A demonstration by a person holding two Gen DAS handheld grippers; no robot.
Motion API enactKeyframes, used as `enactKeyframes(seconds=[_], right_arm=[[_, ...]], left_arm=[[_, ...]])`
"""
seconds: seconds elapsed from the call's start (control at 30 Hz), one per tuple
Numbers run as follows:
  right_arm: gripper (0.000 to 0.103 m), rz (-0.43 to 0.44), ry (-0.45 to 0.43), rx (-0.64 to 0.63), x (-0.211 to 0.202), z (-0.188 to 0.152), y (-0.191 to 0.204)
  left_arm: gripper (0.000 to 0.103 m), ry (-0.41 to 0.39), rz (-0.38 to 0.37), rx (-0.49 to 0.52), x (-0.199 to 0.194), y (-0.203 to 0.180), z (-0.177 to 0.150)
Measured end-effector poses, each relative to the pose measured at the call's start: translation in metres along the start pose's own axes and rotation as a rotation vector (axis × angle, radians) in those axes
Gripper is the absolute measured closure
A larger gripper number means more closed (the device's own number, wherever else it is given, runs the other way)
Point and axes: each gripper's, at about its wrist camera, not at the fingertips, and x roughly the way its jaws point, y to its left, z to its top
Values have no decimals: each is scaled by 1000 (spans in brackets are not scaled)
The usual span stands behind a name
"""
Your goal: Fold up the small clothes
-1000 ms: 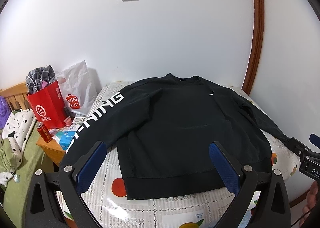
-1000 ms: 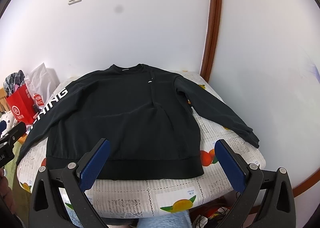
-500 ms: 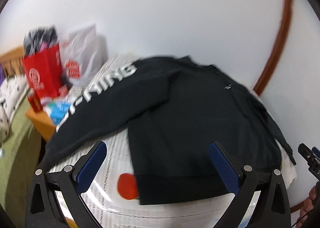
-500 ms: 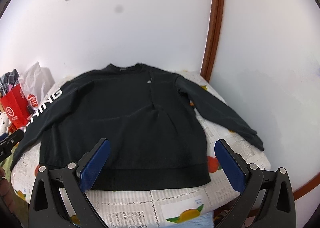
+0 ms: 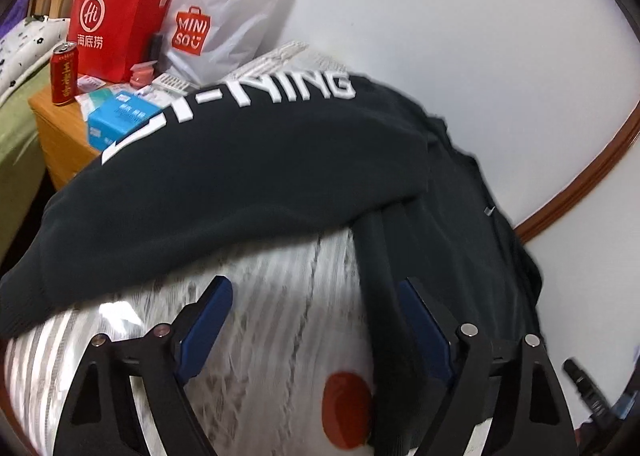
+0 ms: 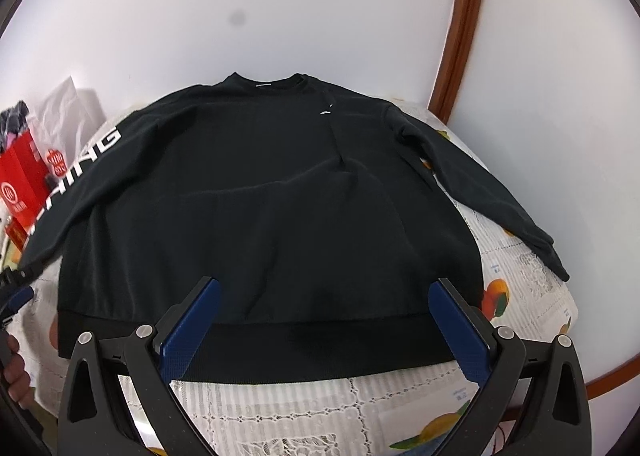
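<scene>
A black sweatshirt (image 6: 280, 208) lies flat, front up, on a table with a fruit-print cloth (image 6: 520, 276). White letters run down its left sleeve (image 5: 240, 160), which hangs over the table's left edge. My left gripper (image 5: 316, 320) is low over the cloth at the sweatshirt's lower left side. Its jaws are closing, with the garment's side edge (image 5: 376, 256) just inside the right finger (image 5: 424, 324) and no pad pressing on it. My right gripper (image 6: 324, 320) stands open above the hem (image 6: 320, 352), holding nothing.
Left of the table, a wooden bedside cabinet (image 5: 56, 136) carries a red paper bag (image 5: 120, 12), a white shopping bag (image 5: 224, 16), a red can (image 5: 64, 74) and a blue box (image 5: 120, 116). A white wall with brown trim (image 6: 460, 36) is close behind. A hand (image 6: 16, 376) shows at left.
My left gripper has dropped and swung left toward the lettered sleeve and the garment's side, rolling as it went, and its jaws have narrowed. My right gripper has sunk closer to the hem.
</scene>
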Motion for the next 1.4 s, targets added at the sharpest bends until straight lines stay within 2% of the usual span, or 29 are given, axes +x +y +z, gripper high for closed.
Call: enactKeyframes(seconds=[0.13, 0.23, 0.27, 0.33, 0.37, 0.4, 0.47, 0.5, 0.63, 0.73, 0.87, 1.03, 1.17, 1.3, 1.4], right_arm=[[1, -30, 28, -9, 9, -1, 7], [1, -42, 57, -8, 17, -4, 9], [1, -46, 65, -9, 19, -5, 8], [1, -61, 77, -13, 23, -6, 6], [1, -72, 78, -14, 24, -7, 4], [1, -77, 77, -15, 24, -8, 1], [1, -84, 75, -18, 26, -9, -9], [1, -87, 72, -19, 26, -9, -13], [1, -74, 58, -49, 32, -7, -31], [1, -53, 38, -40, 39, 1, -48], [1, 2, 15, 0, 47, 16, -72], [1, 31, -15, 27, 53, 27, -102], [1, 41, -34, 41, 60, 32, -128], [1, 35, -24, 68, 73, 34, -161], [1, 36, -3, 85, 82, 29, -180]], left_arm=[[20, -25, -49, -63, 10, 8, 13], [21, -45, -48, -133, 17, 12, 25], [24, -49, -38, -148, 20, 12, 28], [40, -53, 16, -163, 26, 11, 34], [58, -53, 64, -162, 31, 10, 39], [80, -54, 99, -157, 34, 9, 43], [93, -38, 152, -134, 41, 9, 52], [95, -38, 153, -129, 41, 8, 55], [96, -114, 193, -67, 22, -19, 71], [97, -162, 182, -2, 6, -53, 84], [97, -263, 220, 144, -4, -118, 99], [97, -297, 203, 273, 12, -197, 110], [97, -287, 164, 411, 48, -273, 103], [97, -226, 151, 520, 94, -330, 87], [97, -175, 155, 550, 125, -358, 69]])
